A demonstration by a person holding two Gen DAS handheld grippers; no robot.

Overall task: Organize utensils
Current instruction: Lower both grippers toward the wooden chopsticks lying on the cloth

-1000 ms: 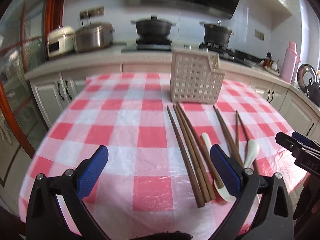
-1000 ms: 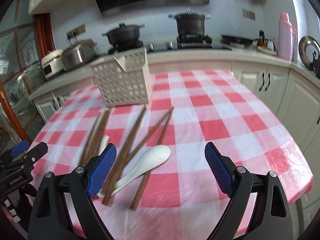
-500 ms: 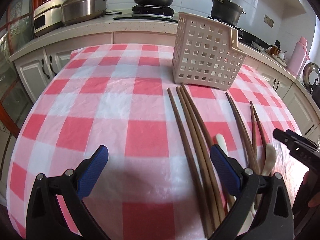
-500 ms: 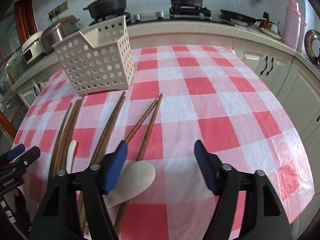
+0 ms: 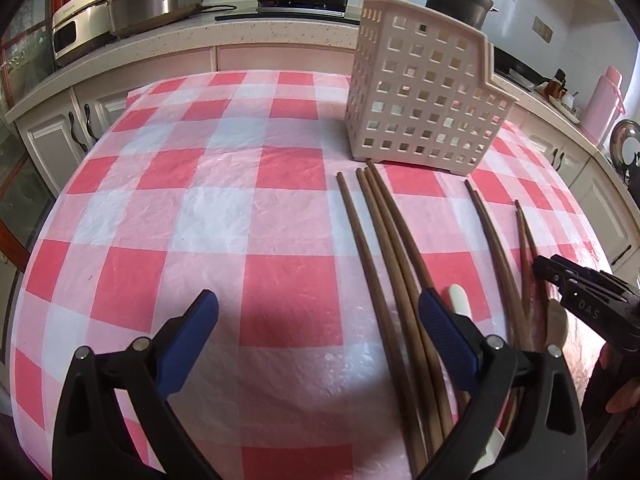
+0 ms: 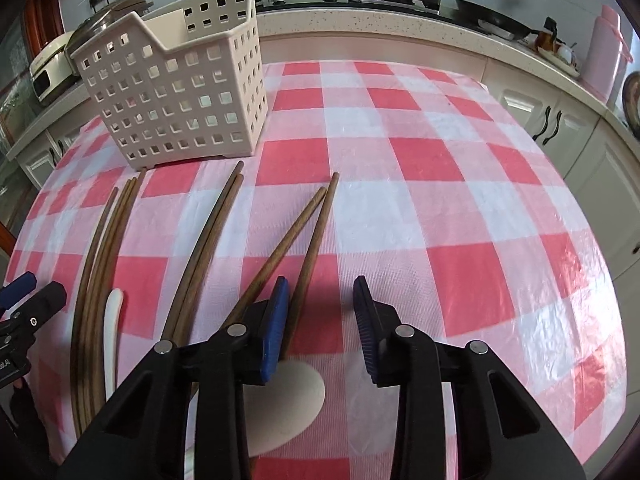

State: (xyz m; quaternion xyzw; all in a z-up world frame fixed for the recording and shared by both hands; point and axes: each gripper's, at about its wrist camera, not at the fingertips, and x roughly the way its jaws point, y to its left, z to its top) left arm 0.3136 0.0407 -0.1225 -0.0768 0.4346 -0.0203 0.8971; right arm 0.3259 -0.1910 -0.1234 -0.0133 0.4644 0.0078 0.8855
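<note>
Both grippers tilt down over the checked table (image 6: 440, 208): the left gripper (image 5: 318, 322) gapes wide and empty, while the right gripper (image 6: 320, 312), half-closed and just narrowing, holds nothing. Below the white basket (image 6: 176, 92) lie eight wooden chopsticks (image 6: 208, 248) and two white spoons (image 6: 288, 404), the right pair running beneath the right gripper's left pad.

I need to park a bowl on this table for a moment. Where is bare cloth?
Free: the checked cloth right of the rightmost chopstick pair, and the stretch left of the chopsticks. Crowded: in front of the basket, where chopsticks and spoons lie.
</note>
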